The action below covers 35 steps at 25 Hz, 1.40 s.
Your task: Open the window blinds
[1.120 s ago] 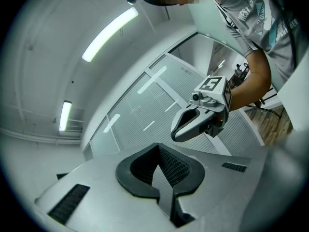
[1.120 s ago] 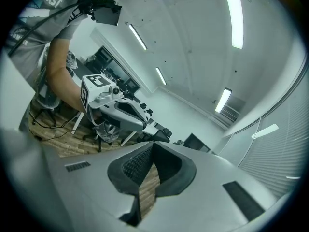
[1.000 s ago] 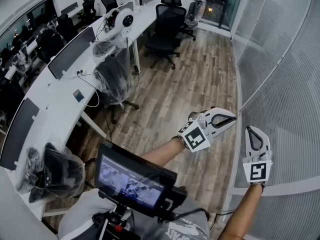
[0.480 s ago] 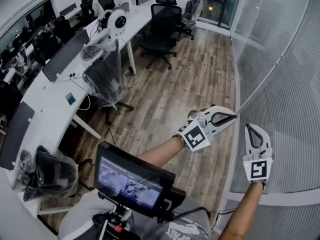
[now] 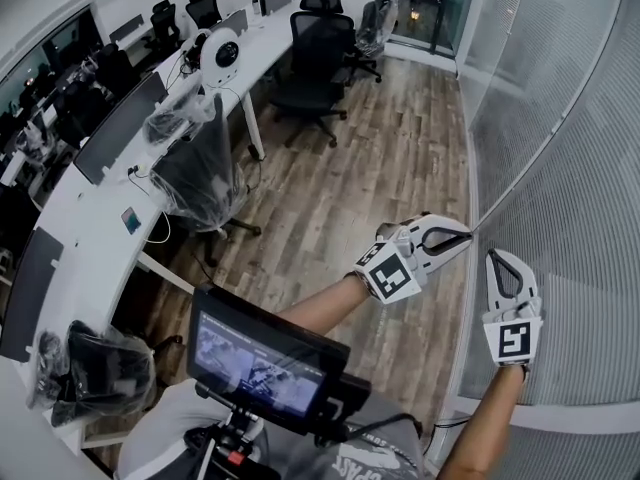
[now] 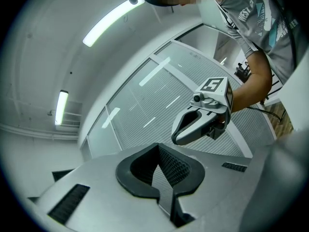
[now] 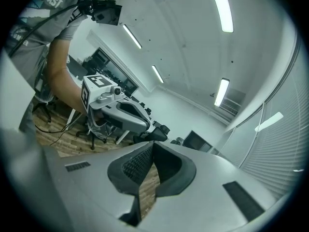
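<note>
Beside the right gripper (image 5: 505, 258), window blinds (image 5: 580, 168), slats (image 5: 600, 278) horizontal.

Open wood floor (image 5: 390, 158) lies ahead; blinds (image 5: 580, 228) wall the right, desk (image 5: 90, 208) and chairs (image 5: 315, 63) the left.

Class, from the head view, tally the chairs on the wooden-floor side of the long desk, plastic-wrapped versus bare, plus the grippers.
Plastic-wrapped chairs: 3
Bare black chair: 1
Grippers: 2
Total: 6
</note>
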{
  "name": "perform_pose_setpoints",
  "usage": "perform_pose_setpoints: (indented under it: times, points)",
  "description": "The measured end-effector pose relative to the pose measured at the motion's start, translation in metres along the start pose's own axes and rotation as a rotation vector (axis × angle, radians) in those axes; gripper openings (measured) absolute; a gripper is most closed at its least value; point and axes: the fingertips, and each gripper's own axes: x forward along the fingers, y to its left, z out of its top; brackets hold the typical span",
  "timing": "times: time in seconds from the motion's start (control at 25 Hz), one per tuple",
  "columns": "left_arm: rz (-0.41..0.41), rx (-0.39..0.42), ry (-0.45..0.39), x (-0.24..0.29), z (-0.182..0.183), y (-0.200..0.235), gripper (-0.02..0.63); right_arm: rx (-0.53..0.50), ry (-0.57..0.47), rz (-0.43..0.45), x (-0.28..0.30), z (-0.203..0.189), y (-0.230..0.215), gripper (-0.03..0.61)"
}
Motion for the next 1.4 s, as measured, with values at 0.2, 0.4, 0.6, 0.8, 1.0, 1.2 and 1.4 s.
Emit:
perform_pose_setpoints:
  times: [0.2,0.4,0.6,0.8,1.0,1.2,1.4]
  points:
    - [-0.027,0.017,-0.020,0.012,-0.022,0.033,0.005,-0.011,-0.008,-0.031,0.037,-0.001,-0.022,-0.006]
    - [-0.059,0.008,-0.044,0.022,-0.041,0.059,0.004,-0.013,0.013,-0.075,0.066,-0.007,-0.040,-0.006]
    - [-0.052,0.051,-0.053,0.028,-0.091,0.089,0.005,-0.022,0.072,-0.028,0.120,-0.040,-0.039,-0.006]
    - [-0.045,-0.005,-0.041,0.078,-0.098,0.092,0.004,-0.028,0.041,-0.026,0.114,-0.055,-0.081,-0.006]
    - [-0.029,-0.052,-0.016,0.107,-0.120,0.096,0.005,-0.020,0.045,0.000,0.124,-0.085,-0.100,-0.006]
    - [0.004,-0.048,-0.014,0.159,-0.132,0.111,0.003,-0.008,-0.014,-0.014,0.124,-0.113,-0.152,-0.006]
    - [0.038,-0.036,0.012,0.207,-0.154,0.128,0.003,0.012,-0.045,0.008,0.135,-0.148,-0.194,-0.006]
